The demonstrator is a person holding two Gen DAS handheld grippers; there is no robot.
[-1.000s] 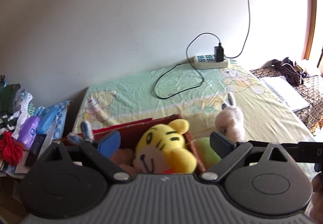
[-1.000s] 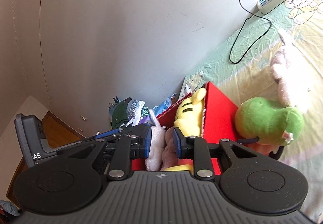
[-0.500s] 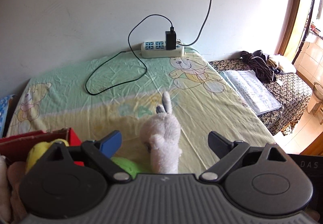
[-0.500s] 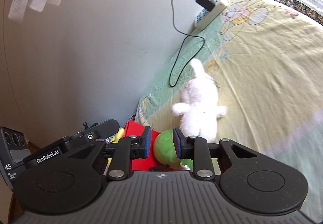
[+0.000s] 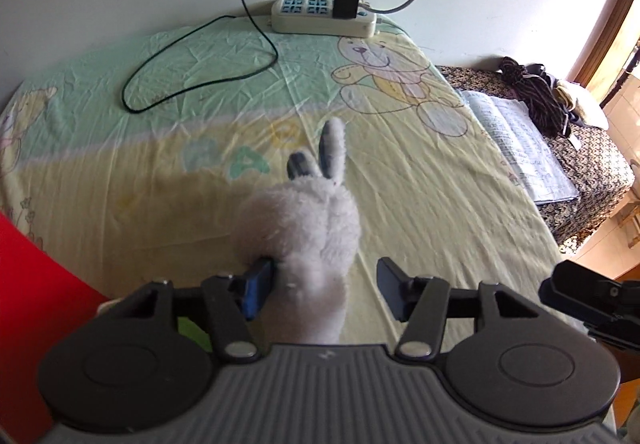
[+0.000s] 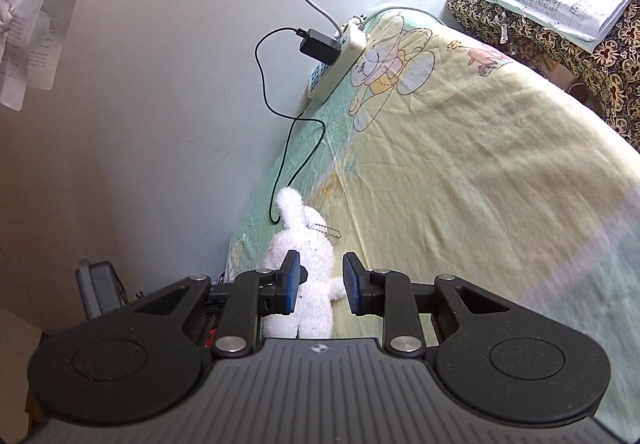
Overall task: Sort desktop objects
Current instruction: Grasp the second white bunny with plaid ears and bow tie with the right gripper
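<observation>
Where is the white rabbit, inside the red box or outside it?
Outside: the rabbit lies on the bedsheet, apart from the red box.

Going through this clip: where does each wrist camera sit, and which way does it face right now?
Left wrist: rides on the left tongs and looks down at the white plush rabbit on the cartoon-printed bedsheet; its own tongs fill the bottom.
Right wrist: rides on the right tongs and looks rolled along the sheet toward the wall; its own tongs show.
Shared: rabbit, sheet, white power strip, open notebook.
</observation>
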